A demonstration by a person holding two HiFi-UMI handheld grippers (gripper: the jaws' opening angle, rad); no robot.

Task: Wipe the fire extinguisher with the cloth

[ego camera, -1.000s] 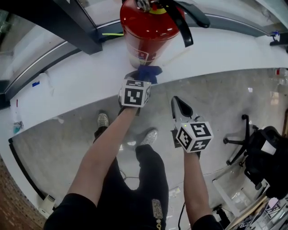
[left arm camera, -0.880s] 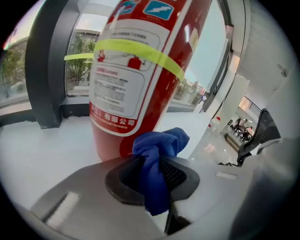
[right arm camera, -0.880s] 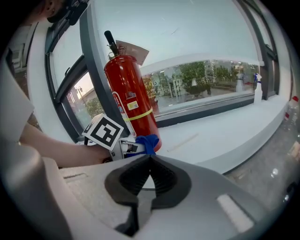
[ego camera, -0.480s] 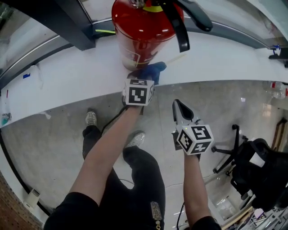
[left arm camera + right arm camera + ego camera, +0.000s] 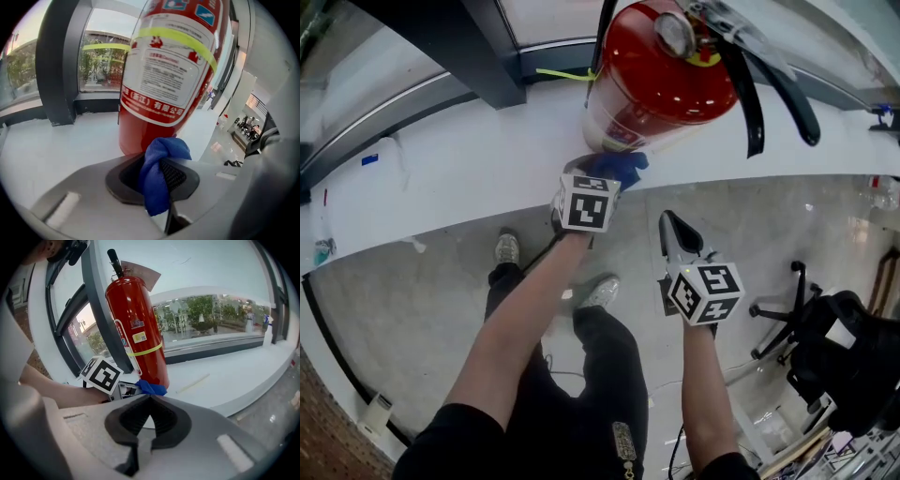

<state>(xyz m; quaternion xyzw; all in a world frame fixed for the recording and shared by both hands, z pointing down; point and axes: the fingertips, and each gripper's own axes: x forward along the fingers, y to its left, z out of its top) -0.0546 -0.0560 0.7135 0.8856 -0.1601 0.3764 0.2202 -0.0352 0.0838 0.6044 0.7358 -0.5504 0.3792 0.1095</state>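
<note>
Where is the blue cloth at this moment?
In the left gripper view, the blue cloth is pinched in the left tongs, bunched right at the base of the red fire extinguisher, which stands on the white ledge.

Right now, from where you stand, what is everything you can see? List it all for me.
Fire extinguisher: one, red with black hose, standing on the ledge.
Cloth: one, blue, at the extinguisher's base.
Ledge: one, white, curving under the window.
Window frame: one, dark, behind the ledge.
Stick: one, pale, lying on the ledge.
Chair: one, black, on the floor at right.
Left claw: one, grey, shut on the cloth.
Right claw: one, grey, shut, empty, over the floor.
Forearms: two, bare.
Shoes: two, pale, on the floor.
</note>
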